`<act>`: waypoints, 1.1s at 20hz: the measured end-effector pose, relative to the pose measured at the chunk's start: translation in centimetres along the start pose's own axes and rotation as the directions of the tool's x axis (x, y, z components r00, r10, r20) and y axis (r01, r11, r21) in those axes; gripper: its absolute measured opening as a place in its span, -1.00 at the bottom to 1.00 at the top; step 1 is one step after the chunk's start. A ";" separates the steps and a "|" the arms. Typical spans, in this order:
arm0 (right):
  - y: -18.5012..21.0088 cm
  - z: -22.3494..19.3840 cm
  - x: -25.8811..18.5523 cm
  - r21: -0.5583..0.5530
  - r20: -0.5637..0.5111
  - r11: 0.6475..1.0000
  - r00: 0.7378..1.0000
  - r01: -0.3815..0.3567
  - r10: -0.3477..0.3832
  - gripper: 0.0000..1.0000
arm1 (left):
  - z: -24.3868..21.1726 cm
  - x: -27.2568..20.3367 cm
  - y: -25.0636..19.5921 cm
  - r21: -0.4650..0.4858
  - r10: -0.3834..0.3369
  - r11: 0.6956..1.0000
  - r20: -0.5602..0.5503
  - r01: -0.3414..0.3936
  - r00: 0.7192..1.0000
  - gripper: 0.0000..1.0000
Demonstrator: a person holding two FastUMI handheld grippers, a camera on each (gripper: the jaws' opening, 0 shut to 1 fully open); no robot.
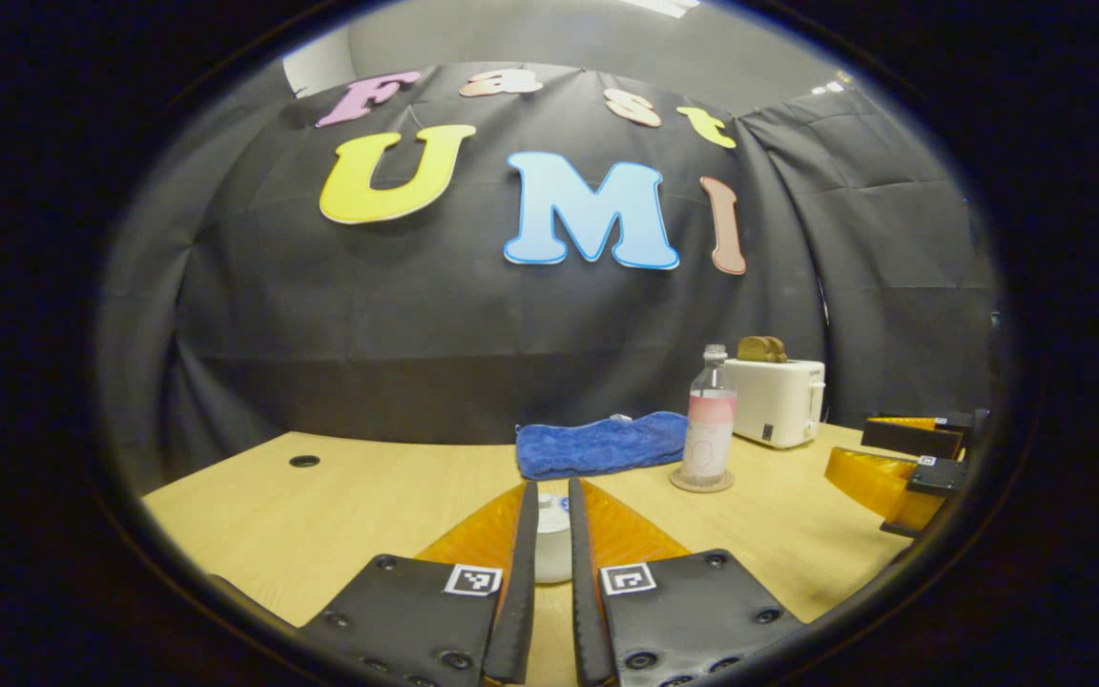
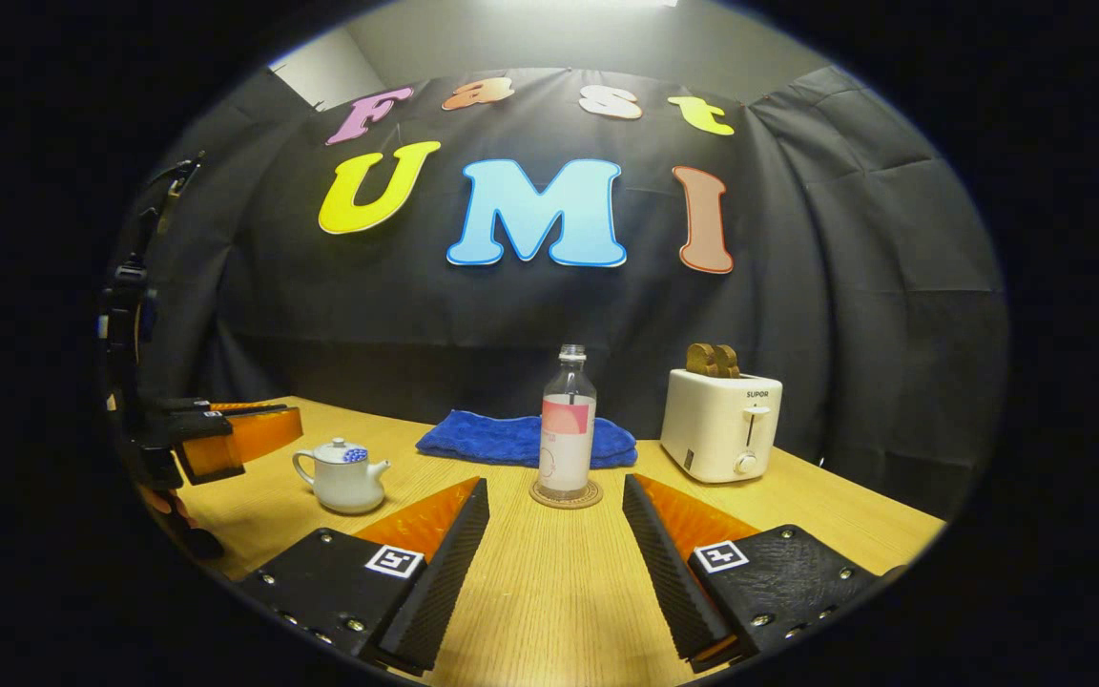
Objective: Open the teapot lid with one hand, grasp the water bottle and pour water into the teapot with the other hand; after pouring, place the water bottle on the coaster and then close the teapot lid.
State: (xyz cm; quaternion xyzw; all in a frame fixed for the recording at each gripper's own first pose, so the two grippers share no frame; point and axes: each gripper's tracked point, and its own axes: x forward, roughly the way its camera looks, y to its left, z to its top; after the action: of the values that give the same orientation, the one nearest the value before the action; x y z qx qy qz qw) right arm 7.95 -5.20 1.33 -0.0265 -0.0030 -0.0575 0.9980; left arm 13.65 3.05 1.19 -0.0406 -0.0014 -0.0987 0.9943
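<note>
Opening stage, apparently: left gripper (image 1: 552, 534), fingers nearly together, lined up on the lidded small white ceramic teapot (image 2: 343, 475); right gripper (image 2: 554, 534) spread wide before the clear plastic water bottle (image 2: 568, 425) standing on its round coaster (image 2: 566, 495); next, pinch the lid knob.

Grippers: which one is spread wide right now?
The right gripper: its fingers stand far apart, framing the water bottle on its coaster. The left gripper leaves a narrow slit.
</note>
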 end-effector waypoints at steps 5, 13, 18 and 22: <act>0.2 0.0 -3.1 -0.059 0.041 0.998 0.999 0.021 -0.018 0.75 | 0.1 -3.2 -1.2 -0.039 -0.009 0.999 0.026 0.010 1.000 0.01; -0.6 1.0 -5.4 0.047 0.092 0.999 0.995 0.021 -0.025 0.75 | 0.4 -5.1 -2.3 -0.063 -0.040 0.997 0.050 0.043 0.998 0.01; -0.9 0.4 -5.3 0.031 0.060 0.999 0.997 0.044 -0.046 0.75 | 0.3 -5.0 -2.5 -0.073 -0.054 0.996 0.042 0.056 0.998 0.02; -0.2 0.6 -5.4 0.012 0.069 1.000 0.997 0.022 -0.022 0.75 | -0.2 -4.8 -2.7 -0.073 -0.061 0.995 0.030 0.063 0.998 0.01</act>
State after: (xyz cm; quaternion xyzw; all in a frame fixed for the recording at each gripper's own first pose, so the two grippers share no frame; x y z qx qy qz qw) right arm 2.58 -4.70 1.92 -0.0227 -0.0381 -0.0676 0.9967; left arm 8.40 1.35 1.19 -0.0784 -0.0128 -0.1289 0.9885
